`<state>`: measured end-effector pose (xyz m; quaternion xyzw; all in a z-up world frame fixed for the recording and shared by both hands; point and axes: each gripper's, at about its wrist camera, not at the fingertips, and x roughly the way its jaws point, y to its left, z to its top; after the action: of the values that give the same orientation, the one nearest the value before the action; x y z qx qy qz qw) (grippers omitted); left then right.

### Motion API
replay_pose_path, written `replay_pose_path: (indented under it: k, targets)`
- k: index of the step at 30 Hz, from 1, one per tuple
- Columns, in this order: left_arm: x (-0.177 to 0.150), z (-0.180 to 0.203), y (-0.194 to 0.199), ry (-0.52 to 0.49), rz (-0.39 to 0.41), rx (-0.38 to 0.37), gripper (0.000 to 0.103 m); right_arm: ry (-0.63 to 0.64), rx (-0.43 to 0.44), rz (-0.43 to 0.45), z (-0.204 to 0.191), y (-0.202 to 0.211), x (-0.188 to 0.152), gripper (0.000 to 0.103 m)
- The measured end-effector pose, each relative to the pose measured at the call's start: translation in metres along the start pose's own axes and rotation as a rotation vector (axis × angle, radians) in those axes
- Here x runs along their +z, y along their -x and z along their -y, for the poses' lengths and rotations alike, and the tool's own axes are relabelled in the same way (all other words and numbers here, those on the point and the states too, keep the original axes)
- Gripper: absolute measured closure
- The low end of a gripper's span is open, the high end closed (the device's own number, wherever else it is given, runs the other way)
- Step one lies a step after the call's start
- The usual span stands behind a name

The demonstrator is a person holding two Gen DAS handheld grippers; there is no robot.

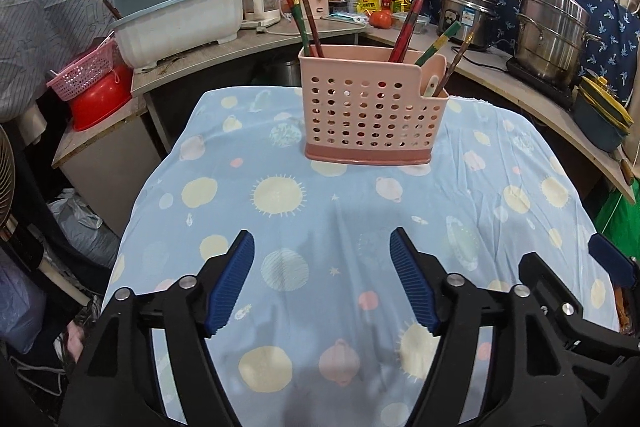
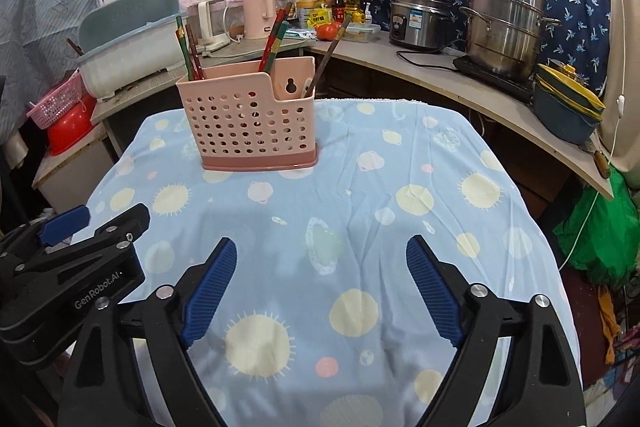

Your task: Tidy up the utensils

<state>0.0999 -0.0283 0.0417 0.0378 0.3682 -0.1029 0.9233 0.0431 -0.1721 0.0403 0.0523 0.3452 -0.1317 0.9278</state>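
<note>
Standing upright on the blue-clothed desk [image 1: 280, 307], the pink holder [image 1: 372, 107] sits upper centre in the left wrist view and upper left of centre in the right wrist view [image 2: 250, 119], near the desk's far edge. Chopsticks [image 1: 310, 23] lean in its left end, more [image 1: 406, 29] in the middle — a green-and-yellow one [image 1: 438, 43] and a brown one [image 1: 460, 61] tilt out to the right. A white spoon handle [image 1: 430, 86] shows in the lower-walled right compartment. Left tongs [image 1: 322, 251] at bottom centre, jaws apart, nothing between them, only cloth below. Right tongs [image 2: 320, 259] at bottom centre of their view, jaws wide apart, empty too. Each tongs shows at the other view's edge — both low over the desk's near part, well apart from the holder. Pots [image 2: 504, 27] and a dish tub [image 1: 176, 15] sit on the counters behind.
</note>
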Motion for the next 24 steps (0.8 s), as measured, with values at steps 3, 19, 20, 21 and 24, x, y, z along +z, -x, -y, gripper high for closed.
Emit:
replay_pose_path:
  k: [3,19,20,21,24]
  targets:
    - [-0.004,-0.001,0.002,-0.001,0.001,0.014,0.028,0.011,0.000,-0.008,0.000,0.001,-0.003,0.018]
    - [-0.011,-0.003,0.007,-0.008,0.007,0.048,0.015,-0.006,-0.024,-0.033,0.008,-0.003,-0.012,0.007]
    - [-0.011,-0.003,0.007,-0.008,0.007,0.049,0.013,-0.010,-0.025,-0.034,0.009,-0.003,-0.012,0.007]
    - [-0.011,-0.003,0.007,-0.007,0.005,0.047,0.013,-0.014,-0.024,-0.036,0.011,-0.003,-0.013,0.007]
    - [-0.011,-0.001,0.007,-0.009,0.005,0.051,0.012,-0.022,-0.026,-0.038,0.014,-0.004,-0.013,0.007]
